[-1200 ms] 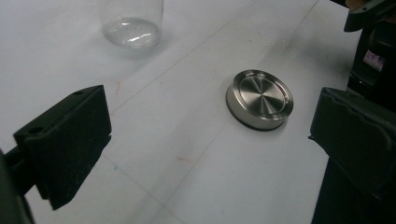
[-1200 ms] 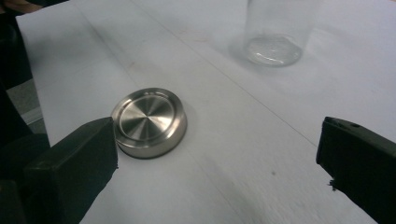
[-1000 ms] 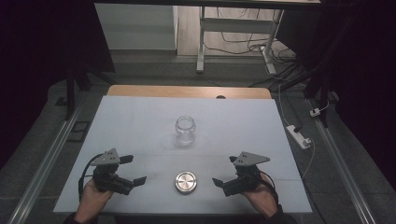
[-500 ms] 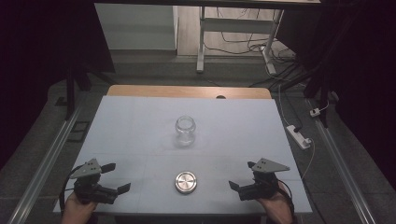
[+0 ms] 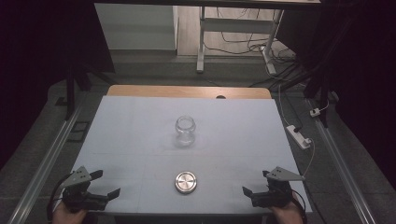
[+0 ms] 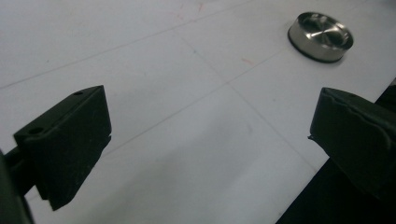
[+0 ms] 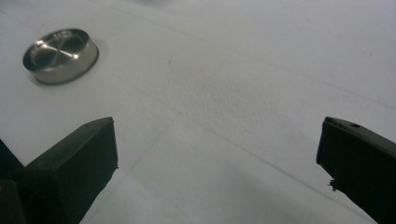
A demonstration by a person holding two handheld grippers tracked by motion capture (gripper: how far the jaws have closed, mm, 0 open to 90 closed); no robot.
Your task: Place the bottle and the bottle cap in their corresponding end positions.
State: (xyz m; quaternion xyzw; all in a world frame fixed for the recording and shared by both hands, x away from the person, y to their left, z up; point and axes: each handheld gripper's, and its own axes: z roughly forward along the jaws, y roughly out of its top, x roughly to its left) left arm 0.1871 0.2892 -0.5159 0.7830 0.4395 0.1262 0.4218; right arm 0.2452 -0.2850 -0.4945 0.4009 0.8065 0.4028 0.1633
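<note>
Two grippers on my feed, both at the near edge of the white table (image 5: pixel 140 126), both with jaws spread wide and nothing between them. Left gripper (image 5: pixel 103 183) sits at the near-left corner, held by a hand (image 5: pixel 65 213) coming in from the bottom of the high view, grey plate on top, cable looping off its outer side. In the left gripper view its jaws frame bare table surface with faint pencil-like lines, and one jaw hangs past the table edge over the dark floor. Between the two grippers, roughly midway and slightly forward of both, lies a round metal lid (image 5: pixel 186 182), flat on the table, hollow side up as far as I can tell. From the left gripper view the lid (image 6: pixel 320 37) is ahead and off to the side of the jaw line, well apart from either jaw. Farther forward of the lid, in line with it, stands a clear glass jar (image 5: pixel 185 130), upright, mouth open, well apart from both grippers. Right gripper (image 5: pixel 254 182) is at the near-right corner, held by the other hand (image 5: pixel 286 213), same grey plate. In the right gripper view the lid (image 7: pixel 60 55) sits ahead and off to the opposite side, clear of the jaws. Beyond the right gripper's outer side, a white power strip (image 5: pixel 299 136) lies on the floor beside the table.
</note>
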